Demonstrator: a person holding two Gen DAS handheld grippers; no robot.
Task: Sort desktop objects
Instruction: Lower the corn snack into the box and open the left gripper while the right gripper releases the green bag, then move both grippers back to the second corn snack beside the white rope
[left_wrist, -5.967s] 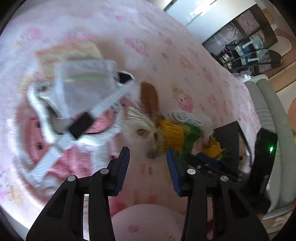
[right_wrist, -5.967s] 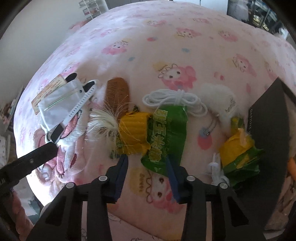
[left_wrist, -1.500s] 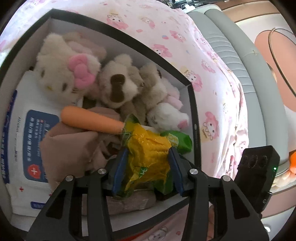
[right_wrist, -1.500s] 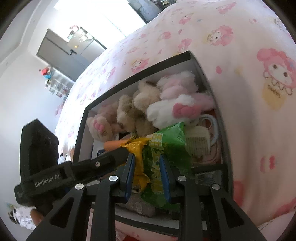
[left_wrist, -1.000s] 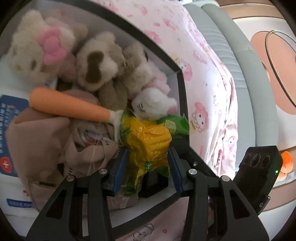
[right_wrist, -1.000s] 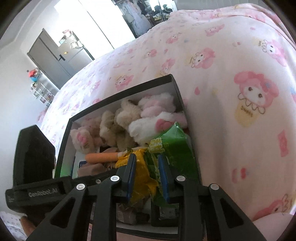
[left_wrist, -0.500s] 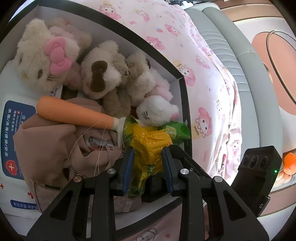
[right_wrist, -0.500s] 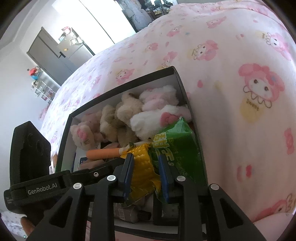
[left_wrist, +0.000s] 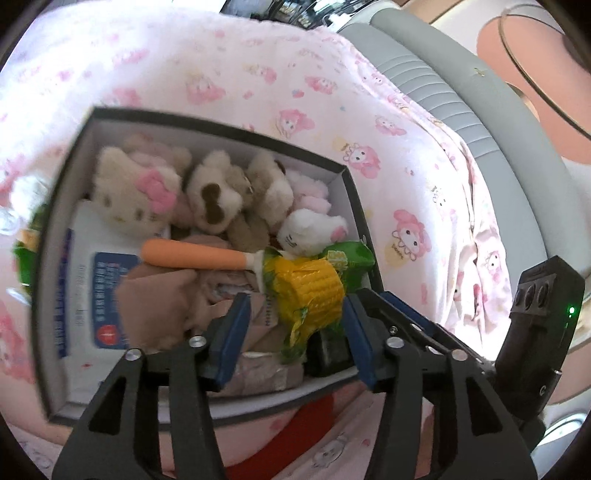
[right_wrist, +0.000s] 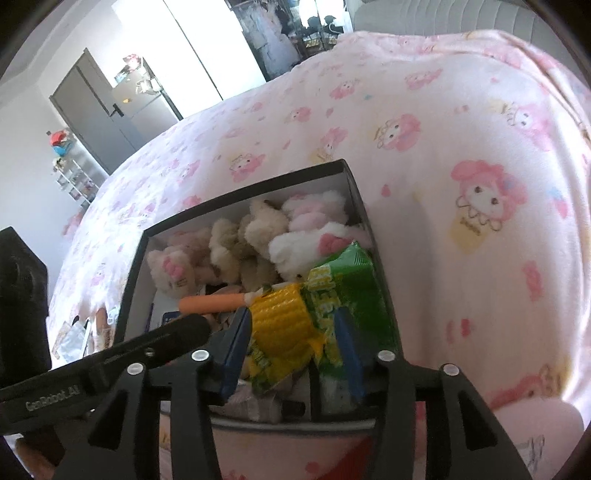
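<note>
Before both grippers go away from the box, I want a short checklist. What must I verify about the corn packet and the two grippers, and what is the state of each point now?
1. Corn packet lies inside the black box: ok, it rests on the other contents near the right wall.
2. Left gripper released: ok, gaps show between both pads and the packet.
3. Right gripper released: cannot tell; it looks opened, but its pads sit close against the wrapper.
4. Packet stable once let go: cannot tell, it lies on top of a pile.
5. Orange carrot toy free of the grippers: ok.
6. Retreat path over the near rim: ok, nothing blocks it.
</note>
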